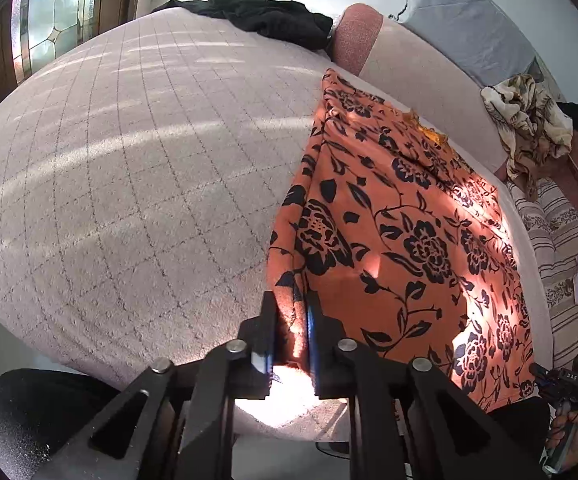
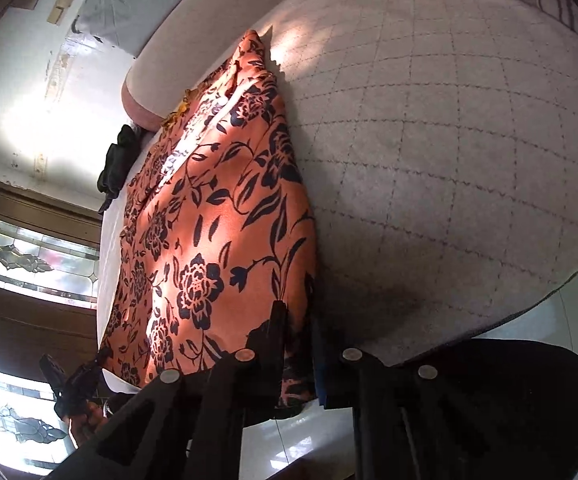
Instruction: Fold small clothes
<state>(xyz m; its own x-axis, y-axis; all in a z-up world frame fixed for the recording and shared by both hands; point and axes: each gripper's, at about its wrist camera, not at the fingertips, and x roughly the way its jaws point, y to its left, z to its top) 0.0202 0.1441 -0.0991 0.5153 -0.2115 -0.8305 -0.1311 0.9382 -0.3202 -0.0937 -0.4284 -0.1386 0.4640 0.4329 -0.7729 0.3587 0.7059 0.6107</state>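
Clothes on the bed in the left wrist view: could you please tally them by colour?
Orange with black flowers: 1, the floral garment
Black: 1, the black garment
Beige patterned: 1, the crumpled cloth
Total: 3

The garment [image 1: 401, 240] is smooth orange cloth with a slight sheen, printed with dark flowers. The bed [image 1: 137, 168] cover is matt, nubbly pale fabric quilted in a grid. The left tool [image 1: 292, 332] and right tool [image 2: 297, 340] are matt black plastic with shiny metal pins. The floor [image 2: 289, 444] by the bed's near edge is glossy tile.
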